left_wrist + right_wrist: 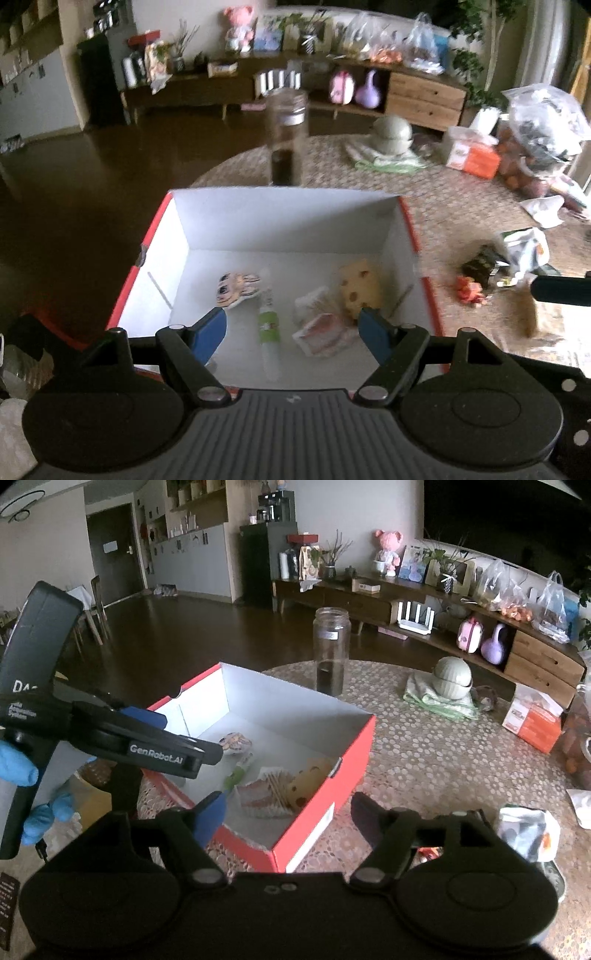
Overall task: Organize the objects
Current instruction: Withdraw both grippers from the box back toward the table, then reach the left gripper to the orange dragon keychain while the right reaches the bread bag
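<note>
My 2 tongs, left (291,328) and right (288,812), hang open and empty above the red box (317,808); loose wrappers (524,830) wait lower right, nearer my right tongs.

The box (317,823) is red on its outer walls and white on the inside. Inside the box: a yellow cheese-shaped block (360,288) with darker spots, a clear tube (268,325) with a green label, a flat packet (321,332) in white and pink, and a cartoon figure (236,290) in beige with dark eyes. The worktop (424,746) around the box carries a beige cover with a pale dotted pattern. Beyond the box stands a clear glass jar (331,650) with a dark bottom. Right of the box lies an orange and white carton (532,720). Both tools are black with blue pads: left tool (293,332), right tool (288,812). A blue glove (22,771) covers the hand left of the box.
</note>
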### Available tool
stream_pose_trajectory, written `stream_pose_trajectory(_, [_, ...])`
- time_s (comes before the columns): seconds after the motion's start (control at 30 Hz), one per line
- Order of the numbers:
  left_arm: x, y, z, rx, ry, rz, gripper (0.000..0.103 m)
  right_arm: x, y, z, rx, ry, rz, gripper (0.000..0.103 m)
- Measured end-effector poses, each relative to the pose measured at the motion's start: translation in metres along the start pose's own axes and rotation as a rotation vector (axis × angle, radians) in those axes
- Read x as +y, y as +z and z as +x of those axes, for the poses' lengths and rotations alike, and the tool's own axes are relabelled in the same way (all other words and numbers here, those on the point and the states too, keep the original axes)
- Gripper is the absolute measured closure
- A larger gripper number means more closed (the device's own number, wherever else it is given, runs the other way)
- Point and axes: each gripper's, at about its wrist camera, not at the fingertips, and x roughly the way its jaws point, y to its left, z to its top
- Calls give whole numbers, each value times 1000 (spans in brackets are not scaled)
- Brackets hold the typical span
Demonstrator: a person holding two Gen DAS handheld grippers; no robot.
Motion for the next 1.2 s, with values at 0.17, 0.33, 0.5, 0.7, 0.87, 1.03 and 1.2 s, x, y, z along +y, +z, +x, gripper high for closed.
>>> stream_pose_trajectory(0.17, [-26, -7, -19, -49, -14, 36, 20, -12, -12, -22, -16, -11, 7, 23])
stream_pose_trajectory(0.33, [-51, -15, -33, -75, -45, 48, 20, -26, -25, -40, -30, -39, 14, 19])
stream_pose_trajectory(0.5, [-76, -22, -38, -80, -99, 53, 20, -46, -38, -56, -37, -57, 39, 18])
stream_pose_trajectory(0.7, [-109, -31, -33, -68, -185, 53, 17, -71, -56, -69, -32, -92, 59, 17])
stream_pose_trajectory(0.87, [-139, -34, -30, -96, -211, 102, 2, -95, -70, -74, -20, -134, 76, 17])
stream_pose_trajectory(1.03, [-164, -35, -21, -117, -217, 114, 0, -122, -86, -76, -3, -192, 91, 17])
stream_pose_trajectory(1.2, [-187, -34, 3, -92, -210, 128, 0, -151, -101, -70, 30, -228, 140, 17])
